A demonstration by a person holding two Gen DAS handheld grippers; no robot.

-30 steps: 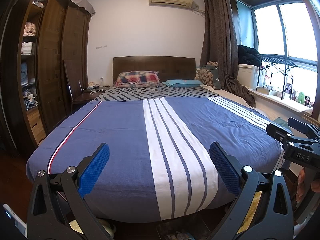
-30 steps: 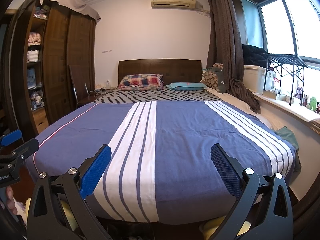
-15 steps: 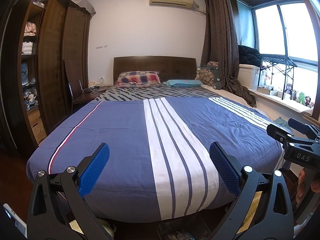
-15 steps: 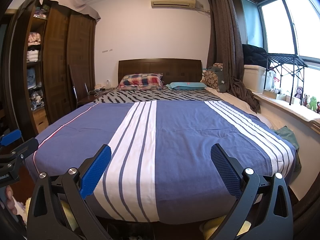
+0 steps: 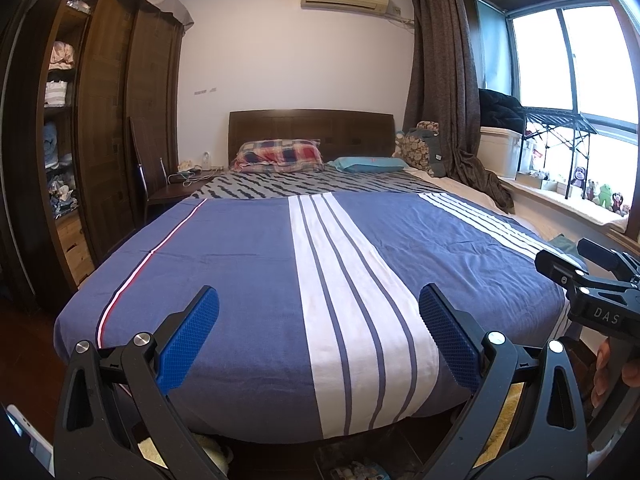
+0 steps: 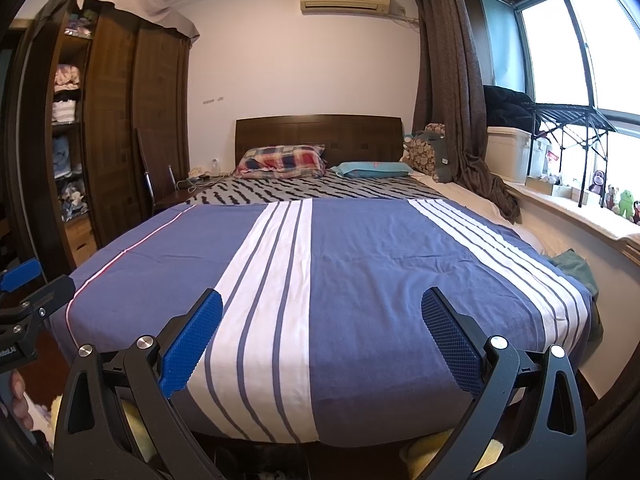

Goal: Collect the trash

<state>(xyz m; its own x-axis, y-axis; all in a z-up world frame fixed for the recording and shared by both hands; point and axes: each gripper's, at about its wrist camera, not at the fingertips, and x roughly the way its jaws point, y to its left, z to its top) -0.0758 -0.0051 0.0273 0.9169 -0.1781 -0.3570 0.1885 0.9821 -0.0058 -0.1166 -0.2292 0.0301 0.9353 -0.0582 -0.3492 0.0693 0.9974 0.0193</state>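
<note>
Trash is nowhere visible on the striped bedspread (image 5: 248,272). Left gripper (image 5: 318,334) and right gripper (image 6: 322,338) hang with jaws released, empty; best scan the floor at the bed's near edge first.

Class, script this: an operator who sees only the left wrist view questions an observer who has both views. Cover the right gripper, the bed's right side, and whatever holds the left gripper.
Operator: Is the right gripper open?
Observer: Yes. In its own view its blue textured pads stand wide apart, with nothing between them.
Operator: What lies past the blue white-striped bedspread on the right?
Observer: A crumpled green cloth lies against the bedspread's right edge.
Operator: What holds the left gripper?
Observer: A hand shows just below it at the left edge of the right wrist view.
</note>
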